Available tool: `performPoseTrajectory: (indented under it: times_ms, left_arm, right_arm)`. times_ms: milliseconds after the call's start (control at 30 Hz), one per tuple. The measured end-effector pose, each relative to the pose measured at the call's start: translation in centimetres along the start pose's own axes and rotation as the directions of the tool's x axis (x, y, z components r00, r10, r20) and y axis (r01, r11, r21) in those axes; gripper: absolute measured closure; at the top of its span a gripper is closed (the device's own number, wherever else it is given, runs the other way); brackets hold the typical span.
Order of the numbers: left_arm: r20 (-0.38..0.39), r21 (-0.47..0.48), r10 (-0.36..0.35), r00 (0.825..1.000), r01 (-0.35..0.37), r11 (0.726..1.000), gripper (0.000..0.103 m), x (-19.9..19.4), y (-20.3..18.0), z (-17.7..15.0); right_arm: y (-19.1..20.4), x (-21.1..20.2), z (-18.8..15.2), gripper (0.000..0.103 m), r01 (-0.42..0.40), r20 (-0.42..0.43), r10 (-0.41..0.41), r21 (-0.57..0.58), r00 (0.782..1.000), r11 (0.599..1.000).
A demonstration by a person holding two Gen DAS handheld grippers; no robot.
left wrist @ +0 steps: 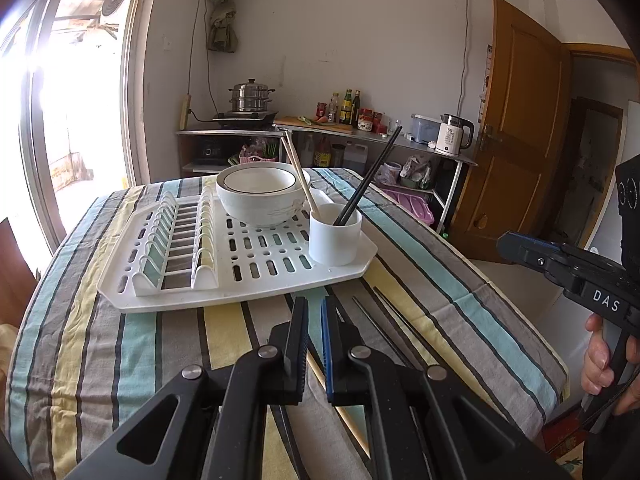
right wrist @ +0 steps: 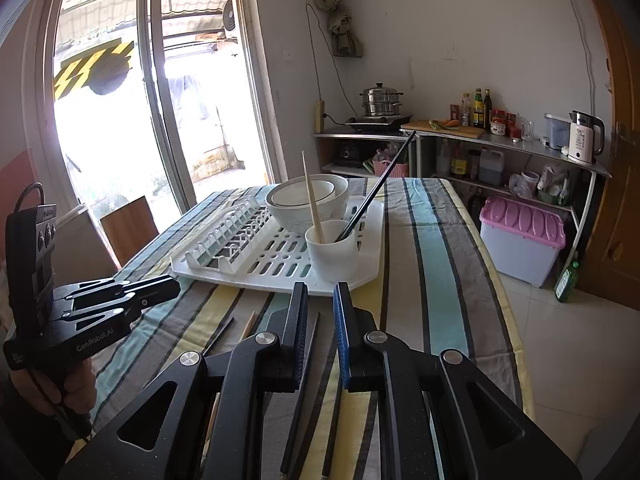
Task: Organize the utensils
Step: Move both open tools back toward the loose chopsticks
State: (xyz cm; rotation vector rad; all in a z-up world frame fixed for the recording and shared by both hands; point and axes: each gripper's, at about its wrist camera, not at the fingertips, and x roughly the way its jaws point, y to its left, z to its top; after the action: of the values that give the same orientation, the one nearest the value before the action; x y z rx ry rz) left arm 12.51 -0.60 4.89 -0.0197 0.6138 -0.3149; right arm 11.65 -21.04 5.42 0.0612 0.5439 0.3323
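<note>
A white cup stands on the near right corner of a white dish rack. It holds one wooden chopstick and one black chopstick. Stacked white bowls sit behind it. Two black chopsticks and a wooden chopstick lie loose on the striped cloth in front of the rack. My left gripper hovers over them, shut and empty. My right gripper hangs just short of the cup over a black chopstick, its jaws slightly apart with nothing between.
The table's right edge drops to a tiled floor with a purple-lidded bin and a green bottle. A counter behind carries a steamer pot, bottles and a kettle. A wooden chair back stands at the left by the glass door.
</note>
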Motion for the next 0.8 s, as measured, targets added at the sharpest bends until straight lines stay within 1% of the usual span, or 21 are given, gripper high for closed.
performPoseTrajectory:
  times_ms: [167,300,567,700,800]
  left_arm:
    - [-0.026,-0.006,-0.019,0.999,0.019,1.000,0.095,-0.7,-0.5,-1.8]
    - [-0.043,-0.019,-0.026,0.999,0.026,0.999,0.093,-0.7,-0.7,-2.4]
    - [-0.071,-0.028,-0.030,0.997,0.028,0.999,0.092,0.4,-0.7,-2.3]
    - [-0.101,-0.037,-0.031,0.994,0.027,0.999,0.092,1.5,-0.6,-2.4]
    - [-0.121,-0.038,-0.046,0.992,0.042,0.998,0.091,2.4,-0.6,-2.3]
  right_arm:
    - [0.0,-0.4,-1.5,0.090,0.004,-0.022,-0.004,0.004,1.000,1.000]
    - [0.0,-0.4,-2.3,0.090,0.008,-0.036,-0.007,0.010,0.999,1.000]
    - [0.0,0.3,-3.0,0.090,0.000,-0.058,0.000,0.007,0.998,1.000]
    - [0.0,1.1,-3.2,0.090,-0.007,-0.075,0.008,0.008,0.997,1.000]
    - [-0.1,1.8,-3.3,0.090,-0.011,-0.091,0.011,0.008,0.996,1.000]
